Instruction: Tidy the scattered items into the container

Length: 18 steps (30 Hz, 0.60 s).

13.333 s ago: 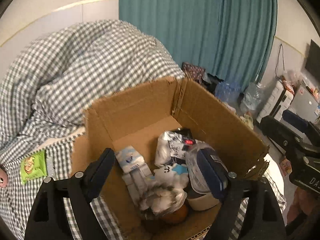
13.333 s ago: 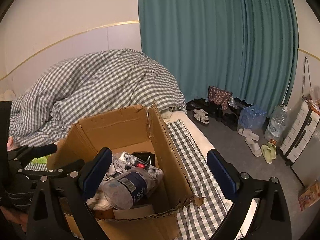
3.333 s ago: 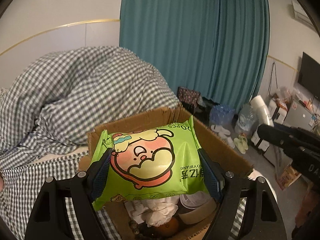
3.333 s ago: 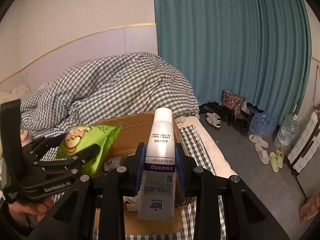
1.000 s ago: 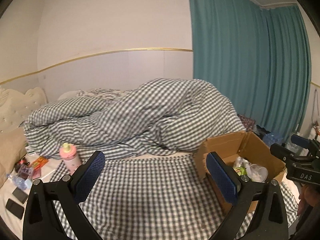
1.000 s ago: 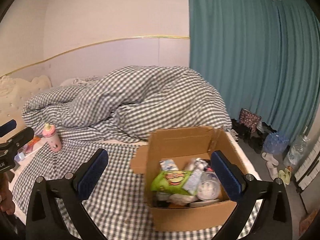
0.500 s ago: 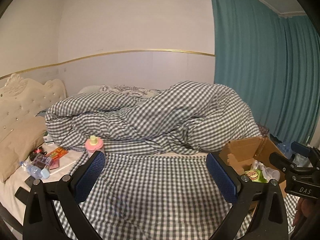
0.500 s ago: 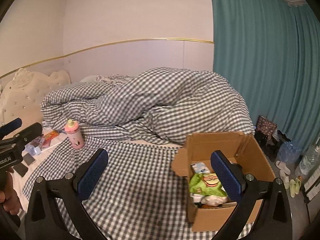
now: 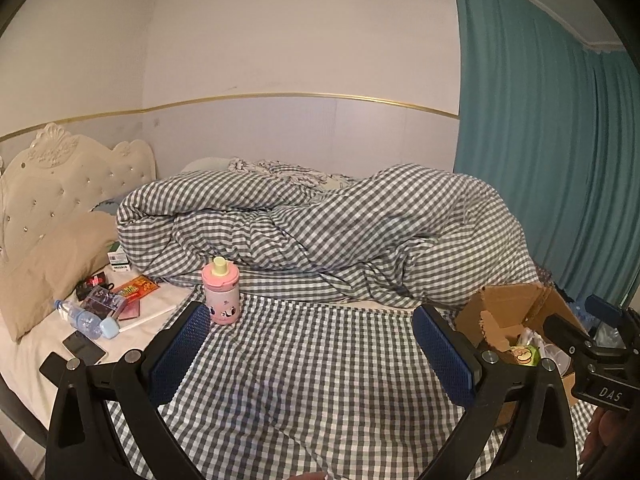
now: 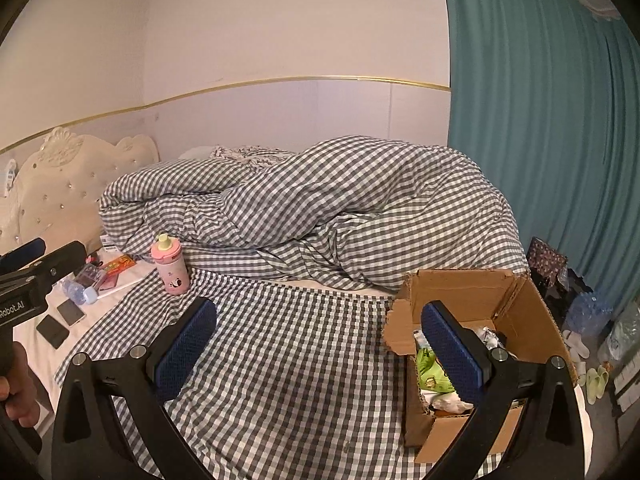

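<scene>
The open cardboard box (image 10: 516, 312) sits on the checked bed at the right, holding a green snack pack (image 10: 430, 372) and other items; it also shows in the left wrist view (image 9: 516, 304). A pink bottle (image 9: 221, 294) stands upright on the bed, also in the right wrist view (image 10: 170, 266). A plastic water bottle (image 9: 86, 320), a red-orange packet (image 9: 136, 287) and small items lie by the pillow. My left gripper (image 9: 312, 354) is open and empty above the sheet. My right gripper (image 10: 320, 350) is open and empty, beside the box.
A bunched checked duvet (image 9: 320, 232) fills the back of the bed. Two dark phones (image 9: 82, 346) lie at the left edge. A cream headboard (image 9: 48, 188) and a pillow (image 9: 52, 264) are at the left. Shoes and water bottles (image 10: 588, 312) sit on the floor by the teal curtain.
Both grippers have drawn back and swung left from the box. The pink bottle and the items by the pillow have come further into view.
</scene>
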{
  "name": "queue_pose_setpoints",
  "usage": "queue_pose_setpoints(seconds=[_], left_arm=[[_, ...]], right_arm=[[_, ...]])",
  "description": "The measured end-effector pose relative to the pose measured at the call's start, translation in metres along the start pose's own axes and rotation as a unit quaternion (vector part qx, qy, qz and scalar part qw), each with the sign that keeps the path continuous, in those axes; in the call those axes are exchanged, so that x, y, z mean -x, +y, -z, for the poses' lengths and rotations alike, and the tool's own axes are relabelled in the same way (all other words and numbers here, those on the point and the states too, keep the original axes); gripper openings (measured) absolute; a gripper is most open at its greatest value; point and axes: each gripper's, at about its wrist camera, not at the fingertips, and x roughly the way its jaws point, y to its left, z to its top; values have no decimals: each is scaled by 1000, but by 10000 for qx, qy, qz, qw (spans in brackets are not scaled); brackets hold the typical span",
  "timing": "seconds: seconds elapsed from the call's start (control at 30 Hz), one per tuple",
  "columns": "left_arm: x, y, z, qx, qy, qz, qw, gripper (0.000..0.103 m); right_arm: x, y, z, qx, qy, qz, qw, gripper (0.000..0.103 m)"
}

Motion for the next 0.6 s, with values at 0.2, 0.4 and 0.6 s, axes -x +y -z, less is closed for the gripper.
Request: queue_pose_setpoints(seconds=[0.2,0.4,0.6], left_arm=[[2,-7,0,-127,-48,8,9999,103],[3,-12,1,-185,-79,36,9998,103],[1,-13,2,-161,-18,84,9998,103]], right_arm=[[-1,-3,0,-18,16,17,10000,103],[-2,-9,0,-49,52,36,10000,103],[-3,-14,0,-65,66,27,10000,103]])
